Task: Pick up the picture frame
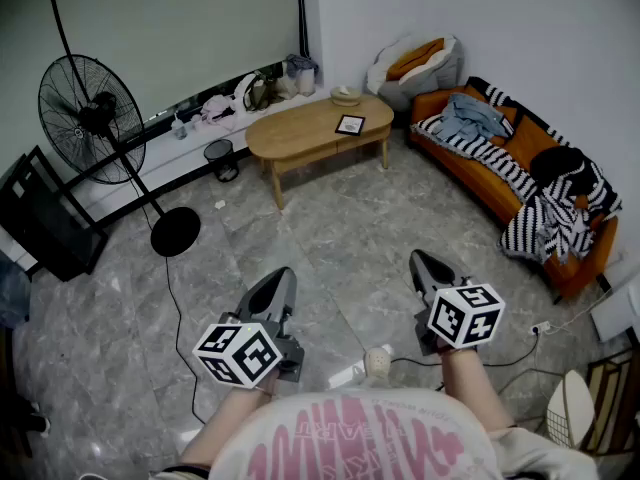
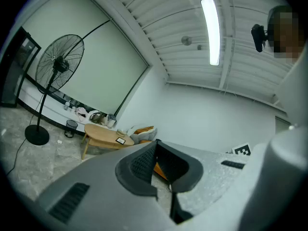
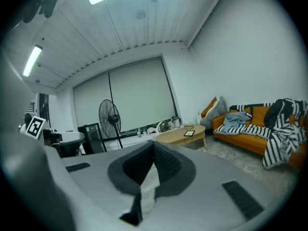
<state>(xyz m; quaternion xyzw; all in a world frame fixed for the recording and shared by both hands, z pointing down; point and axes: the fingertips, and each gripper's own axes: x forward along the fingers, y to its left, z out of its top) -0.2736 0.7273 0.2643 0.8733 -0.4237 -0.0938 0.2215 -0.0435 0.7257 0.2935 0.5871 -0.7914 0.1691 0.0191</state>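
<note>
Picture frame lies flat on the oval wooden table, upper centre of the head view, near the table's right end. It is well apart from both grippers, across open floor. Left gripper and right gripper sit low in the frame, jaws clenched tip to tip on nothing. Both point toward the table, likely a carrying posture, since nothing is within reach yet.

We look from head height steeply down over the floor, with the left tongs and right tongs at the bottom of the frame. Each tongs camera looks along its own tips across the room. All three views share the distant surface and fan.
</note>
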